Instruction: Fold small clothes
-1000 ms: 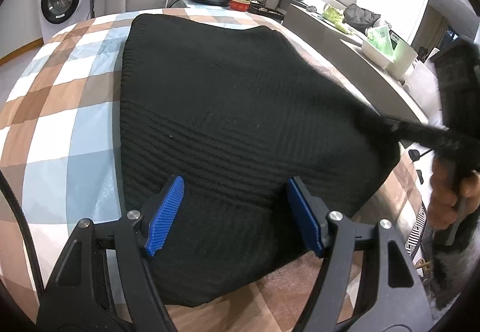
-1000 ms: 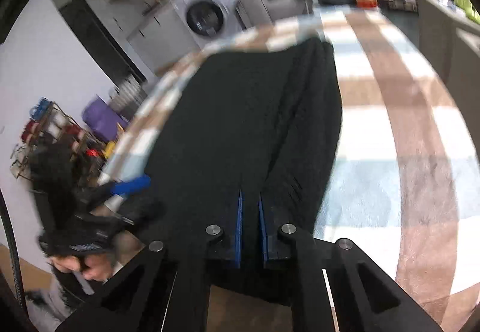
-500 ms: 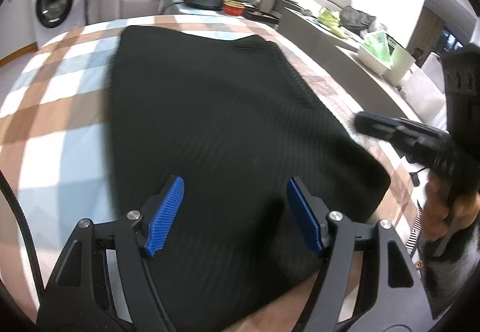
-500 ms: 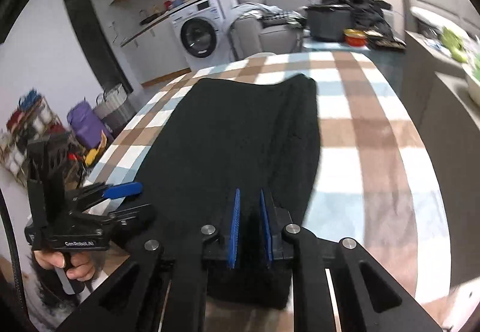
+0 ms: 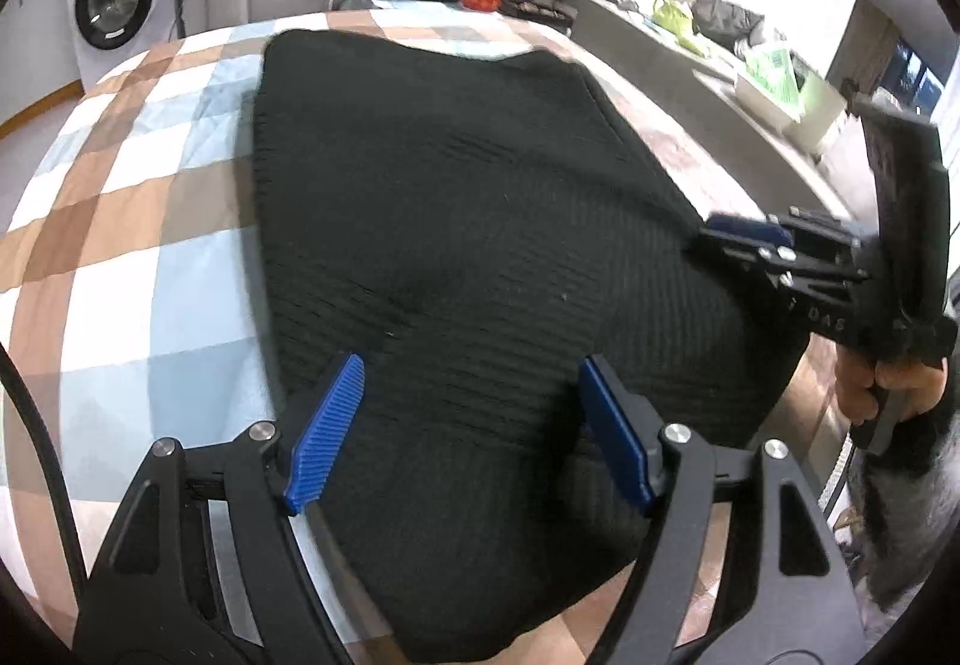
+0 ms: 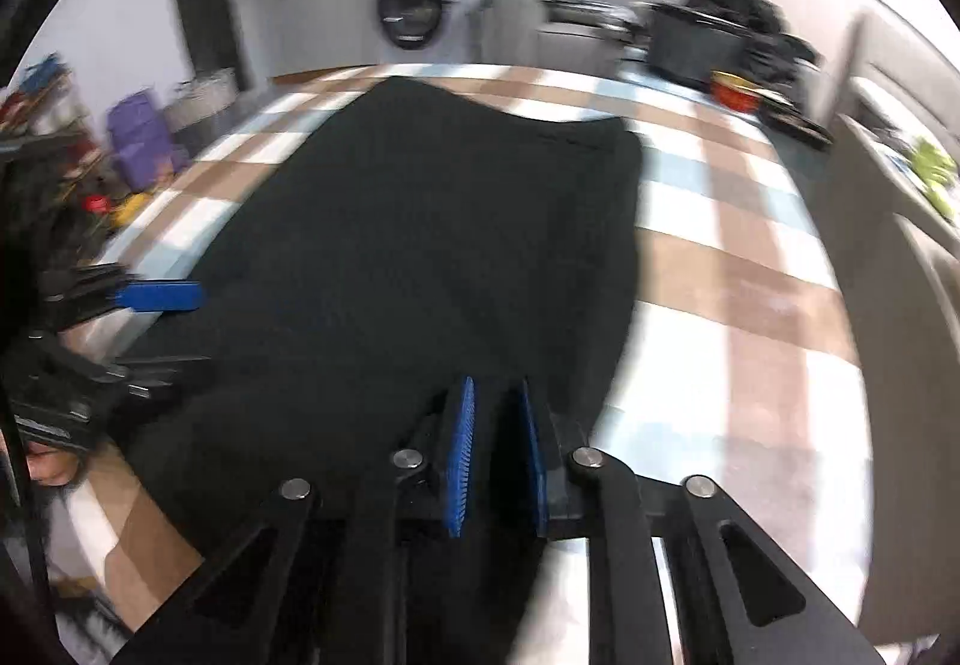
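Black ribbed knit garment (image 5: 468, 245) flat on checked blue-brown-white tablecloth (image 5: 120, 221). Right gripper (image 6: 495, 455) pinched narrow on near hem; left gripper (image 5: 468, 425) spread wide above fabric, holding nothing. Probably fold start: left to clamp hem, then lift together.

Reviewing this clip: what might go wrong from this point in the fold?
The right gripper pinches only one near corner of the black garment; a pull may drag the whole piece askew. The left gripper is open above the fabric, so that side is unheld and could bunch.
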`<state>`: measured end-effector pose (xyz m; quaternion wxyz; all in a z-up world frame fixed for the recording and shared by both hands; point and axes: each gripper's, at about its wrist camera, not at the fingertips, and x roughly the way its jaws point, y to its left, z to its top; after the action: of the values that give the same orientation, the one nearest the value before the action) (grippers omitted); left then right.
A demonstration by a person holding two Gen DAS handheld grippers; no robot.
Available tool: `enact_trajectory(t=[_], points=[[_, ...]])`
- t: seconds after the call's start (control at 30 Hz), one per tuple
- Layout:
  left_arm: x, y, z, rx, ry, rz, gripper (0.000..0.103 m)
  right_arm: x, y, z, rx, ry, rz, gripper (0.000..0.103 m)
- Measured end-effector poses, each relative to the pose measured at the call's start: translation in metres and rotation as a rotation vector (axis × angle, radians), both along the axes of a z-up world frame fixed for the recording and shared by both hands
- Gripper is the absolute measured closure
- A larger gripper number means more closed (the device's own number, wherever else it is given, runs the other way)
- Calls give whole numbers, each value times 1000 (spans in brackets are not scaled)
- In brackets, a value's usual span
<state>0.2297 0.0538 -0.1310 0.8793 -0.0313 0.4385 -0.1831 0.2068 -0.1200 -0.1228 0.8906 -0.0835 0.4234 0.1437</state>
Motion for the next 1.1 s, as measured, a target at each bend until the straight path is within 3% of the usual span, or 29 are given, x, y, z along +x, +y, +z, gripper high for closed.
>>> enact_trajectory(t=[0.2,0.3,0.37,0.4,0.53,0.67,0.8,0.87,0.97,1.0,1.1], points=[[44,5,21,-53,-60,78,31,29,22,22,86,-60,31,77],[71,-2,17,-44,-29,72,31,59,47,14,74,10,53,77],[87,-8,4,12,43,65,31,79,53,1,65,84,65,77],[88,-9,0,29,51,63,31,86,54,-5,48,121,69,77],[79,-7,-3,64,19,34,31,81,41,1,-9,70,74,80],[76,2,3,31,21,69,31,75,22,11,-36,30,0,79],[96,2,5,-2,16,85,31,81,23,23,48,13,11,77],[105,0,0,2,31,98,31,88,30,20,31,3,23,77],[106,-8,-2,75,11,79,30,103,46,5,-8,58,58,77],[104,-8,-3,87,5,73,30,103,45,4,-40,38,64,77],[91,3,-2,78,5,85,30,95,30,4,-94,24,-8,77]])
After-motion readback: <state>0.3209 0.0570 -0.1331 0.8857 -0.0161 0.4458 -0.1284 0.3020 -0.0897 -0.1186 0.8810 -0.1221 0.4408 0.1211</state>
